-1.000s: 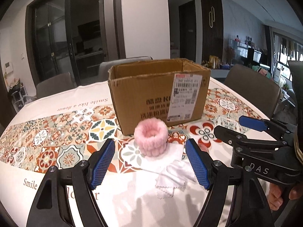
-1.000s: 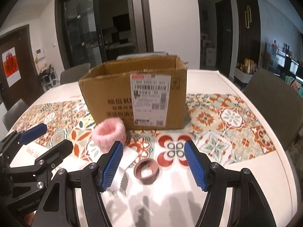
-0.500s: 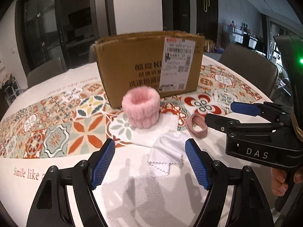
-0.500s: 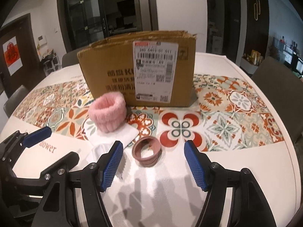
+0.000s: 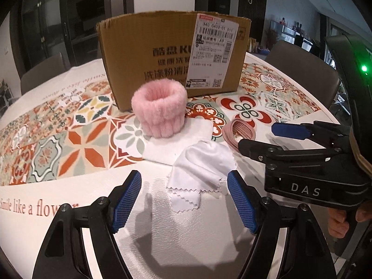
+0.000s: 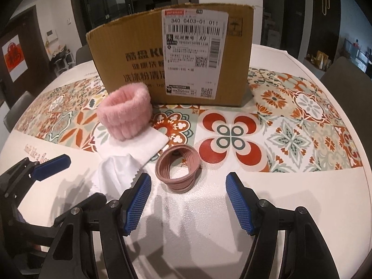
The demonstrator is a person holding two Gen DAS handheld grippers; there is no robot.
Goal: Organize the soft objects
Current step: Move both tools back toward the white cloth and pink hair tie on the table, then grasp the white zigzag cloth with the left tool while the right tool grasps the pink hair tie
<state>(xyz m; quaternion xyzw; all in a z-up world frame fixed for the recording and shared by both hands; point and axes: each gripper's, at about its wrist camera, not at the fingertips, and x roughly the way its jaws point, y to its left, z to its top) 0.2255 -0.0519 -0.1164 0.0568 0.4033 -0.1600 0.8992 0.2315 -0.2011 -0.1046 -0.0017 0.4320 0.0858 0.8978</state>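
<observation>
A brown corrugated cardboard box (image 6: pixel 172 55) with a white shipping label stands on the round tabletop (image 6: pixel 290 186), on the band of patterned tile print that crosses its middle. Against the box's near face stands a fluffy pink ring-shaped wristband (image 5: pixel 159 110), upright with its opening upward, resting on the far part of a flat folded white towel (image 5: pixel 183 132). On the towel's near edge, toward the plain white near part of the tabletop, lies a crumpled thin white cloth with zigzag-cut edges (image 5: pixel 200 169). Just to the right of the towel sits a dusty-pink ribbed elastic band coiled into a ring (image 6: pixel 177 168), tilted on its side.

The left tool (image 5: pixel 184 200) hovers low over the white near part of the tabletop, its blue-padded jaws spread apart with nothing gripped; the zigzag cloth's near edge lies between and just ahead of the pads. The right tool (image 6: pixel 188 200) hangs beside it, also spread wide and holding nothing, with the dusty-pink ring just ahead of its fingers, closer to the left pad. A hand (image 5: pixel 341 220) grips the right tool's handle at the right edge of the left wrist view.
</observation>
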